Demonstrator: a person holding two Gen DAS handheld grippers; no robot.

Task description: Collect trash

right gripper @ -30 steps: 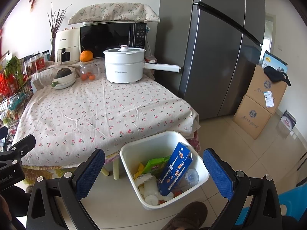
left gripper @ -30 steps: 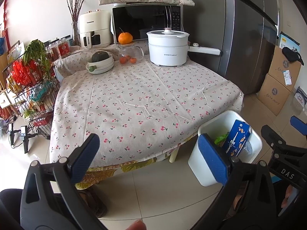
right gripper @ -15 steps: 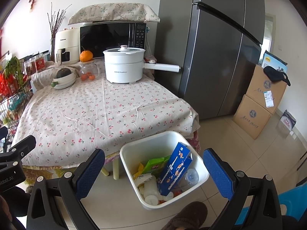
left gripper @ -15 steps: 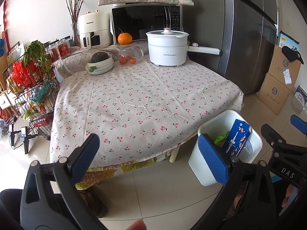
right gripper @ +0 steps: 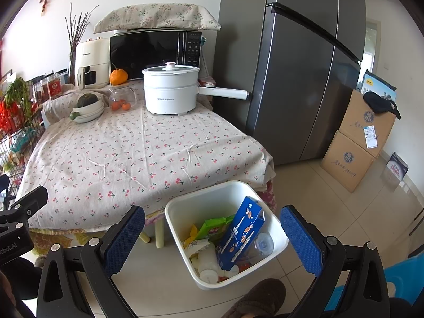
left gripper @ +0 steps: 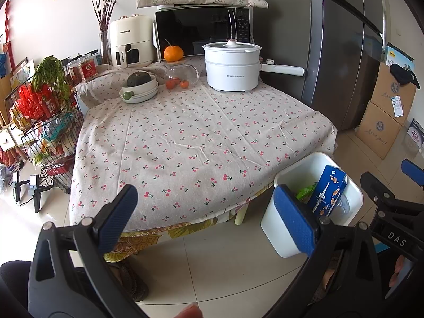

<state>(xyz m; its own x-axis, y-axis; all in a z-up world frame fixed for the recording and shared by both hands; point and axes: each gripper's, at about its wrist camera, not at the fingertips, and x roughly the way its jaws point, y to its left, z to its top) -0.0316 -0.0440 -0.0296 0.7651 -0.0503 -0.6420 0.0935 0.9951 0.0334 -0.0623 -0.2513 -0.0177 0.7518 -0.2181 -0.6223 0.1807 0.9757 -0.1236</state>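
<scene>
A white trash bin (right gripper: pixel 209 198) stands on the floor by the table's front right corner. It holds a blue carton (right gripper: pixel 239 234), a green packet (right gripper: pixel 213 226), a white bottle (right gripper: pixel 208 263) and a clear plastic cup (right gripper: pixel 262 243). The bin (left gripper: pixel 318 161) with the blue carton (left gripper: pixel 328 189) also shows in the left wrist view. My right gripper (right gripper: pixel 212 241) is open and empty, above the bin. My left gripper (left gripper: pixel 206 216) is open and empty, in front of the table's front edge. The right gripper's black frame (left gripper: pixel 389 209) shows beside the bin.
The table (left gripper: pixel 201 137) has a cherry-print cloth, with a white electric pot (left gripper: pixel 230 66), glass teapot (left gripper: pixel 180 75), bowls with a squash (left gripper: pixel 139 87), microwave (left gripper: pixel 201 31) and air fryer (left gripper: pixel 129 43) at the back. A wire rack (left gripper: pixel 39 122) stands left. Fridge (right gripper: pixel 296 66) and cardboard boxes (right gripper: pixel 360 137) stand right.
</scene>
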